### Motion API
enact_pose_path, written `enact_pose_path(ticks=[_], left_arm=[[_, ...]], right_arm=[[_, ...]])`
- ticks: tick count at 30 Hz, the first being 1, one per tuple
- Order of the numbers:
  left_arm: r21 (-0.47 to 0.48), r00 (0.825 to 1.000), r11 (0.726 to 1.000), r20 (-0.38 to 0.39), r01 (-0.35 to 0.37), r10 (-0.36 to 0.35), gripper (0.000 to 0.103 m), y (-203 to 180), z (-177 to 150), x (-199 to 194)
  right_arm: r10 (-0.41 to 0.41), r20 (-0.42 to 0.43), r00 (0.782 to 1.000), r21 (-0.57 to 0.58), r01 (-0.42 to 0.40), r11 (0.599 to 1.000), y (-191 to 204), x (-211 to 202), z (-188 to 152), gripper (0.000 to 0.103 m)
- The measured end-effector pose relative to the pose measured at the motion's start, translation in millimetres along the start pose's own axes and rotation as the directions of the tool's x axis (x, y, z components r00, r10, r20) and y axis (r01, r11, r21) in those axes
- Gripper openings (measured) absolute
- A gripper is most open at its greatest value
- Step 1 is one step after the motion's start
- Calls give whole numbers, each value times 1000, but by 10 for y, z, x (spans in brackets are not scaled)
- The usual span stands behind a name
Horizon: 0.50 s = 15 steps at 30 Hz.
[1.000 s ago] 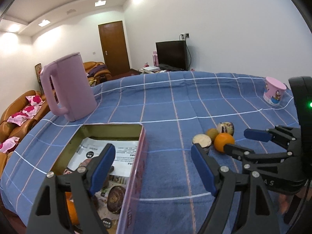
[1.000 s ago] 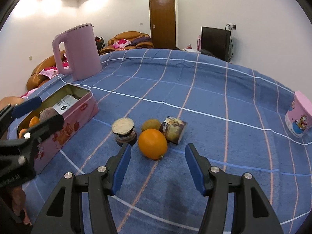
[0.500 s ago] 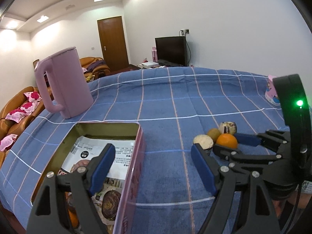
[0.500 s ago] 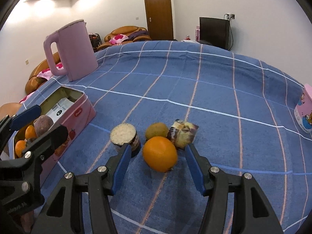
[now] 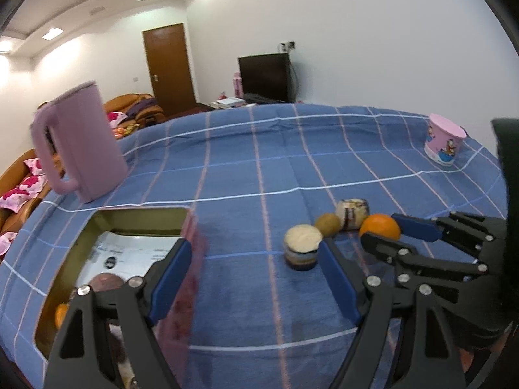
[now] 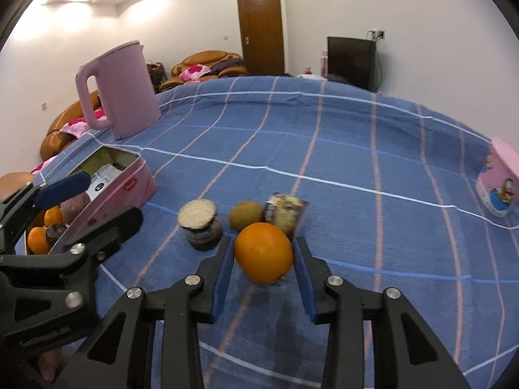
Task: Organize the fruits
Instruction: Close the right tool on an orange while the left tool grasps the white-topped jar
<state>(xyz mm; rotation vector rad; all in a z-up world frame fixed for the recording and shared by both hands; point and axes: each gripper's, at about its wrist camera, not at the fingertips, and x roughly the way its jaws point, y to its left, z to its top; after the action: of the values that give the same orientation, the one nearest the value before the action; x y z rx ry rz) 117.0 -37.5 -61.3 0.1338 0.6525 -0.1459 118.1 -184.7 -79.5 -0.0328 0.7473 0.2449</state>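
Our right gripper (image 6: 263,253) has just closed its jaws onto the orange (image 6: 263,252), pinching it on the blue tablecloth (image 6: 356,149) beside the kiwi (image 6: 245,215). Our left gripper (image 5: 249,259) stays spread, empty, over the pink tin (image 5: 191,227).

R gripper (image 6: 263,256) jaws, wide apart a sec ago w/ the orange (image 6: 263,252) lying ahead of them, have just been closing and now press on the orange's two sides, blue pads touching the peel. In L wrist view the R gripper's fingers, earlier short of the fruit, now sit either side of the orange. L gripper (image 5: 256,270) shifts sideways: the pink tin (image 5: 191,227), earlier under its left finger, now sits further left, and the jar (image 5: 303,246) lies nearer the middle between its fingers.
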Motion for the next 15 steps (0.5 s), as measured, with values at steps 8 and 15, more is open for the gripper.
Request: enact_pose_path(ticks=[8, 15], left_arm=[[24, 992, 996, -93, 83, -81, 77, -200, 54, 306], [10, 982, 995, -163, 96, -93, 66, -242, 50, 564]], right_arm=[[-52, 17, 998, 46, 51, 998, -265, -58, -4, 39], [-45, 21, 999, 36, 44, 998, -239, -57, -3, 39]])
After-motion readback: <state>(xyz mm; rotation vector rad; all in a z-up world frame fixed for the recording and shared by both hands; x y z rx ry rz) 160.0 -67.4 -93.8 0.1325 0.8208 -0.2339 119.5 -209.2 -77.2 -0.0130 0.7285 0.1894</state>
